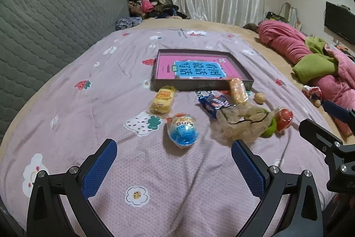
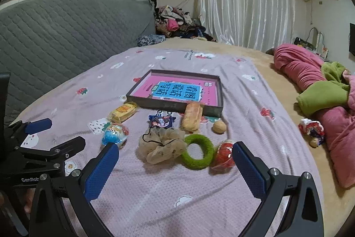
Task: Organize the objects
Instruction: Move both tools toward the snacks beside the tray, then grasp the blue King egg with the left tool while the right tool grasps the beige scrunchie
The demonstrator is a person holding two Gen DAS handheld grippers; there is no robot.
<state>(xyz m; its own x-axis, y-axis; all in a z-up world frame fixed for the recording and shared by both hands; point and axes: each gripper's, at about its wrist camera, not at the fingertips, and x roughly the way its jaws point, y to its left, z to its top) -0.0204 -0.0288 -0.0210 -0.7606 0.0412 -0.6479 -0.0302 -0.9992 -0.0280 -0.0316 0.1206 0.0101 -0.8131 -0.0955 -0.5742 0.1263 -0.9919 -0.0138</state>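
We see both tools spread wide and gripping nothing: the left gripper (image 1: 174,161) above the blue egg-shaped packet (image 1: 182,130), the right gripper (image 2: 175,162) near the green ring (image 2: 198,154). The tray (image 2: 175,106), lined by one pink-and-blue printed sheet, holds no loose item, so we judge sorting barely begun. On the bedspread (image 1: 168,188) before it we count eight pieces: one yellow snack pack (image 1: 162,99), one bread roll (image 2: 192,116), one blue wrapper (image 2: 162,121), one walnut (image 2: 219,126), one beige scrunchie (image 2: 161,148), one red packet (image 2: 224,154), the ring, the egg packet. All remain to be moved.
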